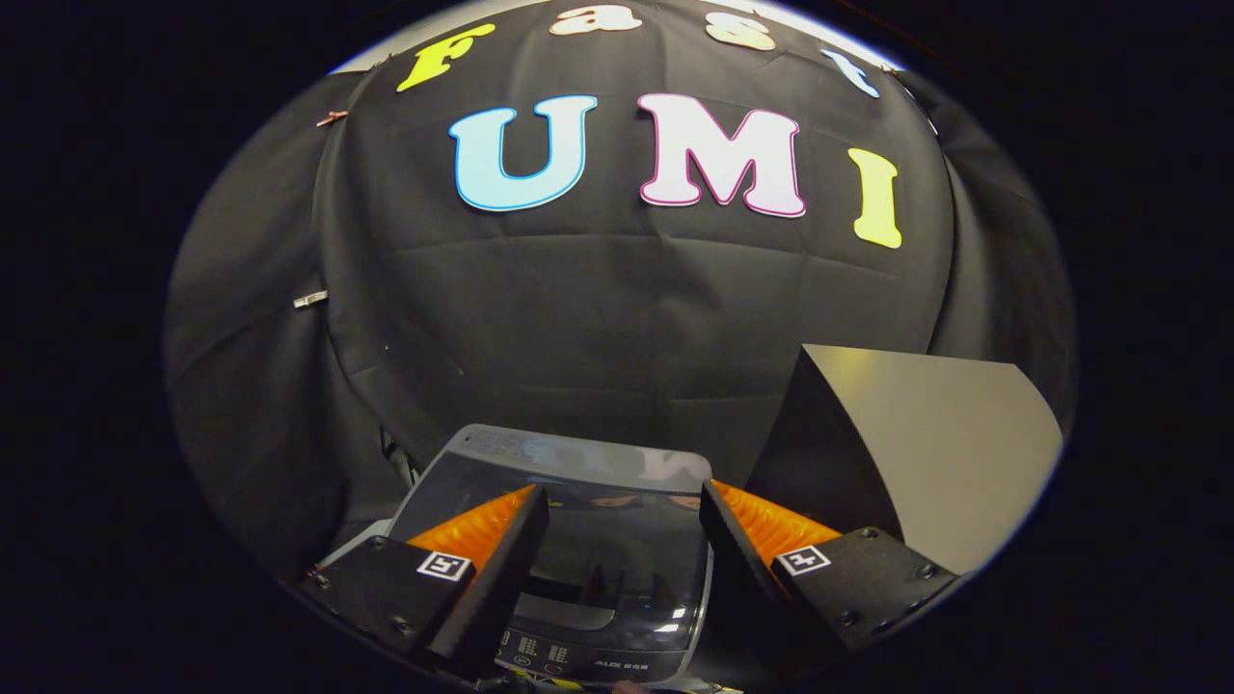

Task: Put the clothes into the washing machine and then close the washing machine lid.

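Washing machine (pixel 569 540) lid shut, fingers (pixel 625 520) apart

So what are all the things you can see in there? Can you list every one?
washing machine: one, grey body with a dark glossy lid lying shut, below and between the fingers, standing against the cloth wall.
control panel: one, dark with small light marks, on the machine's near edge, between the fingers.
box: one, dark side and pale tan slanted face, beside the machine, beyond one finger.
cloth wall: one, black, creased, behind everything.
clips: two, small, one silvery and one reddish, pinned on the cloth off to the side, above the machine.
gripper: one, fingers open, holding nothing, hovering over the lid.
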